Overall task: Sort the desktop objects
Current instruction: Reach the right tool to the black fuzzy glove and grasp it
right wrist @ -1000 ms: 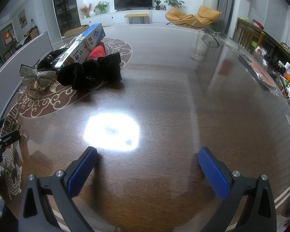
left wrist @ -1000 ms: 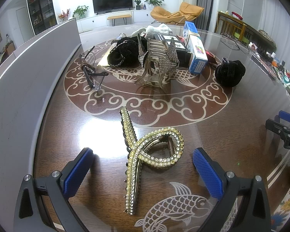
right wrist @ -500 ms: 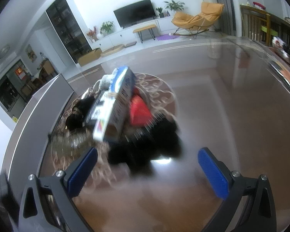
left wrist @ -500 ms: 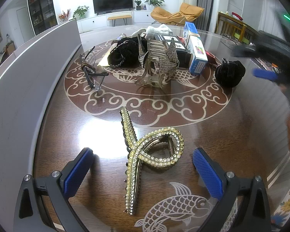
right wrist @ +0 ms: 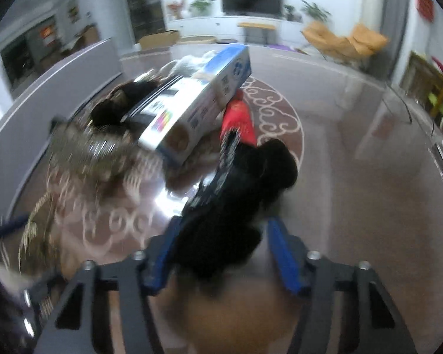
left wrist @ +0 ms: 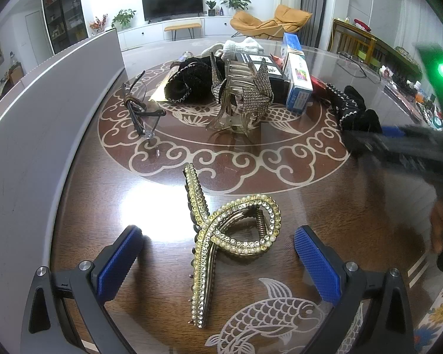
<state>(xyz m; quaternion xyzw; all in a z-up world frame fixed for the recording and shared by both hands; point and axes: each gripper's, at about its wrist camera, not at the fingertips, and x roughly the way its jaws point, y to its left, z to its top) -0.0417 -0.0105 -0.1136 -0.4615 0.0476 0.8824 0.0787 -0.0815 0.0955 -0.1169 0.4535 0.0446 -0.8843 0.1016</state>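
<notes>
A gold hair claw (left wrist: 221, 227) set with pearls lies on the dark patterned table (left wrist: 73, 177), between the blue pads of my left gripper (left wrist: 217, 253), which stands open and touches nothing. My right gripper (right wrist: 218, 250) straddles a black velvet scrunchie (right wrist: 236, 183) and its jaws are closing on it. The left pad is at the fabric and a thin gap shows at the right pad. In the left wrist view the same scrunchie (left wrist: 357, 112) lies at the right with the blurred right gripper (left wrist: 398, 138) over it.
A pile sits mid-table: a rhinestone claw clip (left wrist: 242, 97), a second black scrunchie (left wrist: 189, 82), a blue-and-white box (left wrist: 296, 76), a red item (right wrist: 239, 118), white cloth (left wrist: 242, 47). Folded glasses (left wrist: 138, 109) lie left. A grey panel (left wrist: 44, 103) borders the left edge.
My right gripper swung left across the table to the black scrunchie and its jaws narrowed around it. The left gripper and the pearl claw stayed put.
</notes>
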